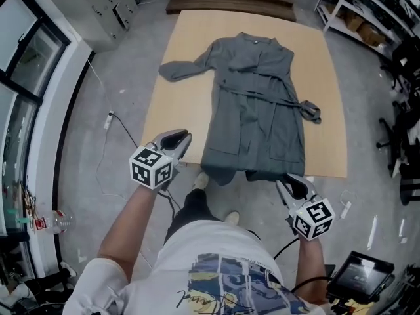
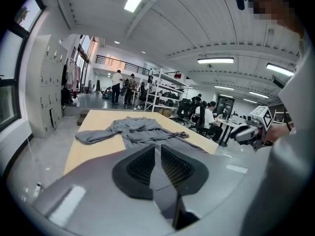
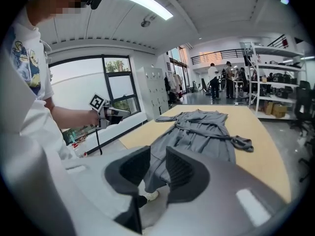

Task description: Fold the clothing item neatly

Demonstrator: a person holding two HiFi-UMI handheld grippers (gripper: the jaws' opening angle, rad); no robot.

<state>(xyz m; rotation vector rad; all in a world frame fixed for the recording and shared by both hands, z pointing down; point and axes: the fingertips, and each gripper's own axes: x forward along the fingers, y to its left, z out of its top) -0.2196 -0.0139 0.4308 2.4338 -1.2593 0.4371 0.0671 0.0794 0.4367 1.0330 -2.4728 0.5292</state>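
Note:
A grey robe [image 1: 256, 104] lies spread flat on the wooden table [image 1: 177, 104], collar at the far end. Its hem hangs over the near edge, one sleeve [image 1: 177, 69] reaches out to the left, and the belt's knot [image 1: 312, 112] lies to the right. My left gripper [image 1: 184, 135] hovers at the table's near left corner, left of the hem; its jaws stand a narrow slit apart with nothing between them [image 2: 156, 147]. My right gripper [image 1: 283, 179] hangs just off the near edge by the hem's right end, jaws apart and empty [image 3: 157, 150]. Both gripper views look along the robe [image 2: 142, 129] [image 3: 197, 132].
Grey floor surrounds the table. A dark stepped platform [image 1: 230, 2] lies beyond its far end, shelving [image 1: 367, 18] stands at the far right, and office chairs [image 1: 400, 143] to the right. A cable [image 1: 111, 120] runs on the floor at the left. People stand far back [image 2: 118, 85].

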